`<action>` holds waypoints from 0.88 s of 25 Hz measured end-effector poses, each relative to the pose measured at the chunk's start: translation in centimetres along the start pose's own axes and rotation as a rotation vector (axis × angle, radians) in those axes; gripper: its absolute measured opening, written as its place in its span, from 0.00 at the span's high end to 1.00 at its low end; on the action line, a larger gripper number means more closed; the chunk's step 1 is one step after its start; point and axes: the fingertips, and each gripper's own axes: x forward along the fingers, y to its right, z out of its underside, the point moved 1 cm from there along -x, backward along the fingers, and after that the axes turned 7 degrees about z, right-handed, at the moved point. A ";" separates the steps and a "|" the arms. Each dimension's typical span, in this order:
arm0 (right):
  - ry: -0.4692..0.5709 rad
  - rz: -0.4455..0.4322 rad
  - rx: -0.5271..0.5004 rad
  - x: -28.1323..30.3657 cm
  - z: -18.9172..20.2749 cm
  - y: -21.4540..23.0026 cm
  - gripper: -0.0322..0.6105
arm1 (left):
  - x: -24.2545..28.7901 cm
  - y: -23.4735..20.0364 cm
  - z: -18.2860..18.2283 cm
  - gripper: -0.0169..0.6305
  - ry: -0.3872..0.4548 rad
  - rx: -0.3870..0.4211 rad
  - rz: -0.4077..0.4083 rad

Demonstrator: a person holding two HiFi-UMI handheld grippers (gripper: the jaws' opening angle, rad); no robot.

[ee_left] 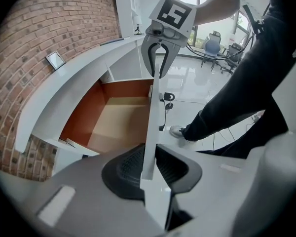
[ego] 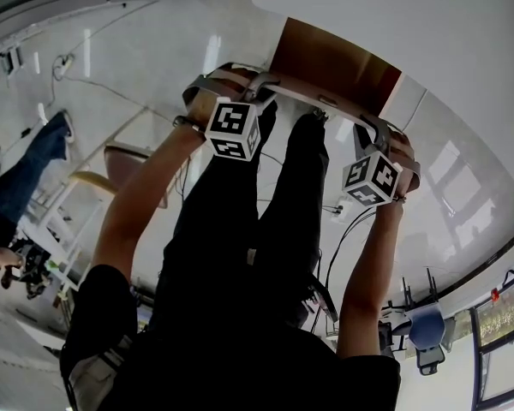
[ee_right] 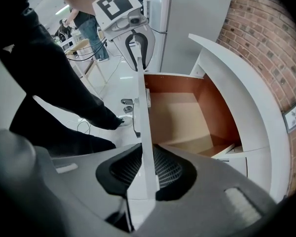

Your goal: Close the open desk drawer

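The desk drawer (ego: 334, 62) stands pulled out, its brown inside (ee_left: 116, 117) empty. Its white front panel (ee_left: 152, 112) runs edge-on between both grippers. My left gripper (ee_left: 149, 167) is shut on the panel's top edge, a pad on each side. My right gripper (ee_right: 147, 174) clamps the same edge (ee_right: 140, 107) further along. In the head view the left gripper (ego: 259, 86) and the right gripper (ego: 379, 134) sit at the two ends of the panel (ego: 321, 101). Each gripper view shows the other one at the far end: the right gripper (ee_left: 159, 58) and the left gripper (ee_right: 136, 48).
The white curved desk top (ee_right: 237, 83) overhangs the drawer against a brick wall (ee_left: 49, 28). My legs in black trousers (ego: 265, 229) stand close in front of the drawer. Cables (ego: 347, 221) lie on the glossy floor. Office chairs (ee_left: 212, 46) and another person (ego: 21, 187) are further off.
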 end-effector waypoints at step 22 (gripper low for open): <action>-0.004 0.040 0.007 1.1 -0.6 2.5 0.83 | 0.2 -3.1 0.4 0.82 -0.017 -0.011 -0.056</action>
